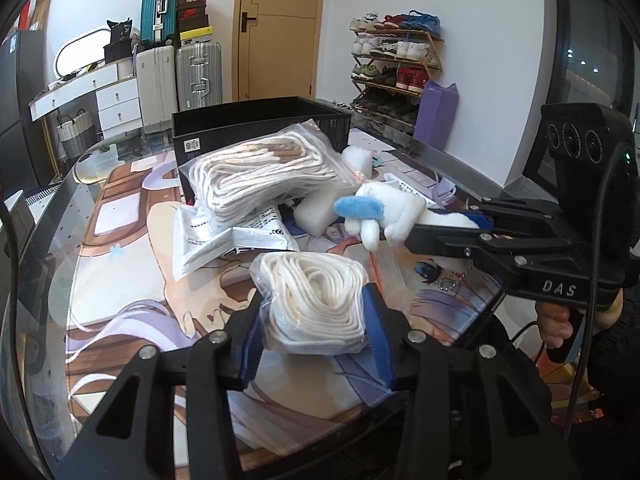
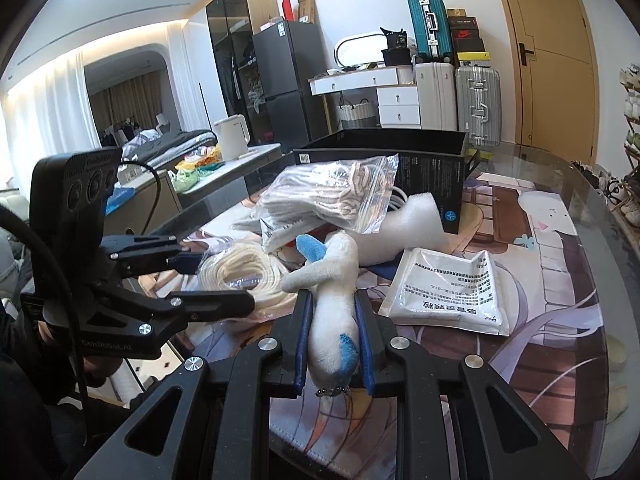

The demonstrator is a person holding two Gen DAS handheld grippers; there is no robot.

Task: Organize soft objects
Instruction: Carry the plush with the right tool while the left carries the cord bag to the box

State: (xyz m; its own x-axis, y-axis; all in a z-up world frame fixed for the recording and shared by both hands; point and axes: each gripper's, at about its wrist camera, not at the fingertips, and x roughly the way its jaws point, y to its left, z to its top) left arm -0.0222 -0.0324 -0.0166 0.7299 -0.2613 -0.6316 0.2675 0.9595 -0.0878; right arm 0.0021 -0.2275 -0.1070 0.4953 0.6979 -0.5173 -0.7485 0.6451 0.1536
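Observation:
My left gripper (image 1: 316,312) is shut on a clear bag of coiled white cord (image 1: 316,304), held just above the printed mat; the bag also shows in the right wrist view (image 2: 244,276). My right gripper (image 2: 332,300) is shut on a white plush toy with blue patches (image 2: 332,280), seen from the side in the left wrist view (image 1: 384,212). A larger bag of beige rope (image 1: 264,176) leans on the open black box (image 1: 260,120); the box also shows in the right wrist view (image 2: 424,160). White foam pieces (image 2: 408,224) lie by the box.
A flat white printed pouch (image 2: 452,292) lies on the mat to the right of the plush; it also shows in the left wrist view (image 1: 224,240). The glass table edge (image 2: 616,240) curves round on the right. Suitcases, drawers and a shoe rack stand beyond the table.

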